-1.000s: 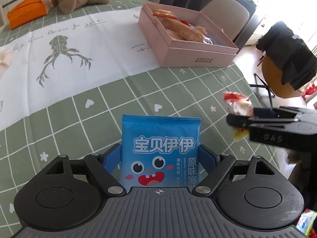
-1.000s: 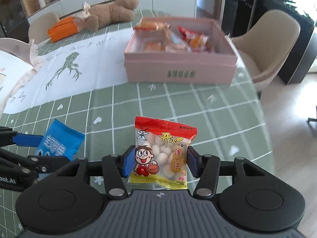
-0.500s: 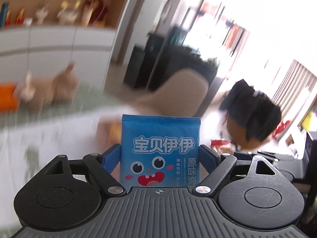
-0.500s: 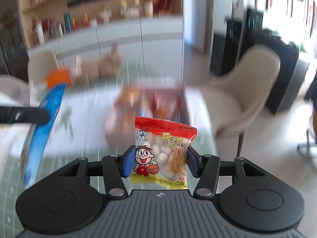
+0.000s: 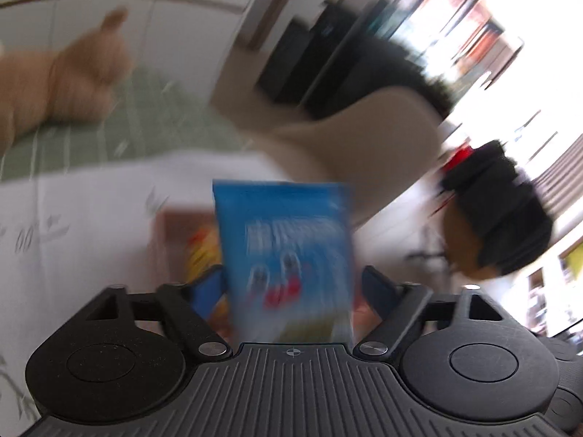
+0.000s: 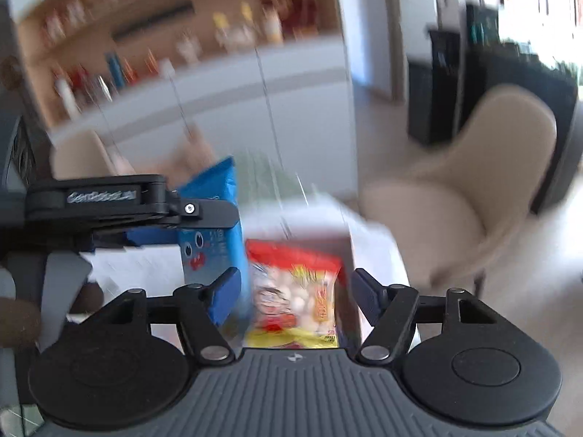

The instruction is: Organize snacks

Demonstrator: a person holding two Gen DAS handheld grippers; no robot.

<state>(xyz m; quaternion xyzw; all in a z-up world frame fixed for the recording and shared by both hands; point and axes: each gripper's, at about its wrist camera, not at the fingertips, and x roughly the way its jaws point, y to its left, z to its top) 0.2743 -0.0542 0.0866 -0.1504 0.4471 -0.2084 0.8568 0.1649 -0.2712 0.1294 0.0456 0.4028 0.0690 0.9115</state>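
The blue snack packet (image 5: 288,255) is seen between the jaws of the left gripper (image 5: 291,287), above the pink box (image 5: 171,225). The jaws are spread, with a gap visible at each side of the packet; the packet appears released or barely held. The red and yellow snack packet (image 6: 295,291) is seen between the jaws of the right gripper (image 6: 295,291), likewise with clearance on both sides, so no clamping is judged there either. Both views are heavily blurred, and contact cannot be confirmed.

The box is largely hidden in both views; its rim position relative to the packets cannot be told with certainty. The two packets are seen just beside each other in the right wrist view.

Risks noted: a packet may strike the box wall and fall onto the counter (image 5: 73,218) if released off-centre. The packets may collide while dropping. A light packet may catch on a jaw pad.
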